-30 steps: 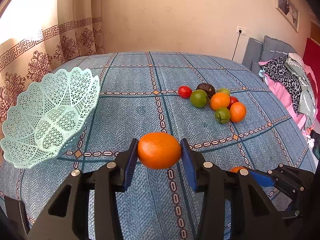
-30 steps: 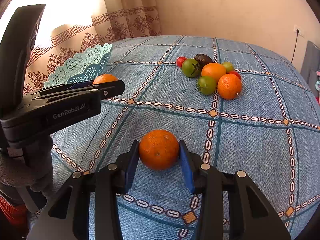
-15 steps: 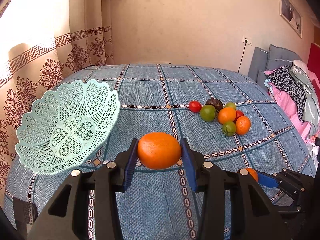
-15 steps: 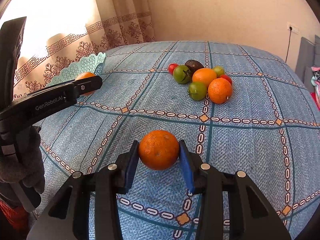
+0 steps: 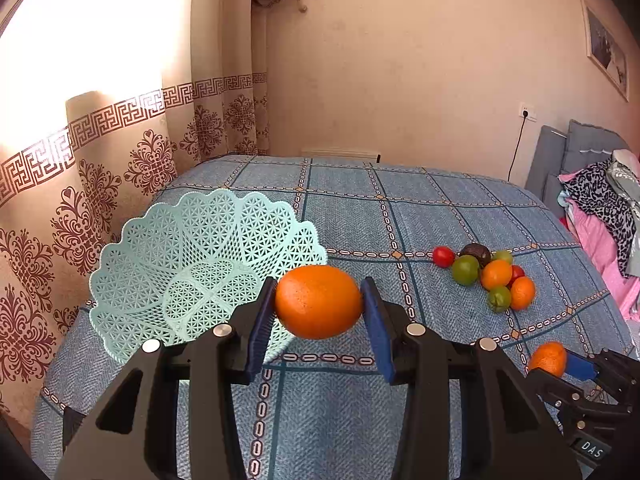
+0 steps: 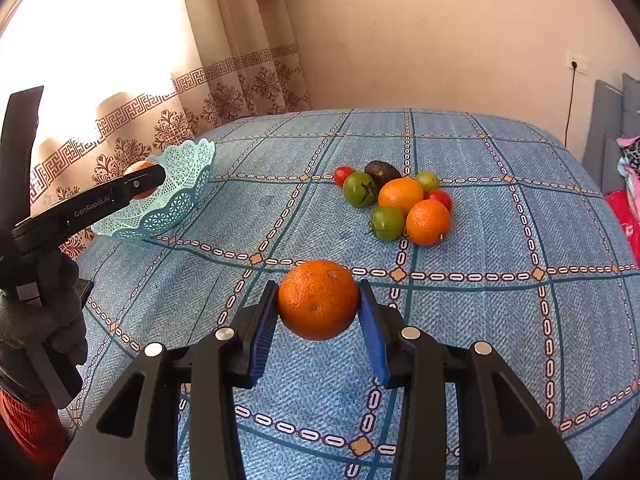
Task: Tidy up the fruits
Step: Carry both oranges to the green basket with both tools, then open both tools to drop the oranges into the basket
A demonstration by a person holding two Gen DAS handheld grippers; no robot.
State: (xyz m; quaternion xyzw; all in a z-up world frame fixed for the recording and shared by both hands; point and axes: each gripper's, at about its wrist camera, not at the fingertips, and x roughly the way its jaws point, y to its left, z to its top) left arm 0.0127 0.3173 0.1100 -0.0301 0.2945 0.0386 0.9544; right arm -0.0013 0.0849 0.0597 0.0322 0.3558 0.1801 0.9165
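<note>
Basket (image 5: 192,264): mint lattice, interior holds nothing, open from above; near left bed edge, curtain (image 5: 92,184) close behind.
Bedspread (image 6: 500,320): broad bare stretch between basket and fruit cluster (image 6: 396,202).
Fruit cluster: tightly packed, pieces touching.
Left gripper (image 5: 319,304): clamps an orange (image 5: 319,302) at basket rim.
Right gripper (image 6: 318,302): clamps a second orange (image 6: 318,300) over bare cloth.

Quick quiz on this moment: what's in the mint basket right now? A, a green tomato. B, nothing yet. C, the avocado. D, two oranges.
B: the left wrist view shows only bare lattice inside the mint basket, while the left gripper and right gripper each have their jaws shut on an orange.
</note>
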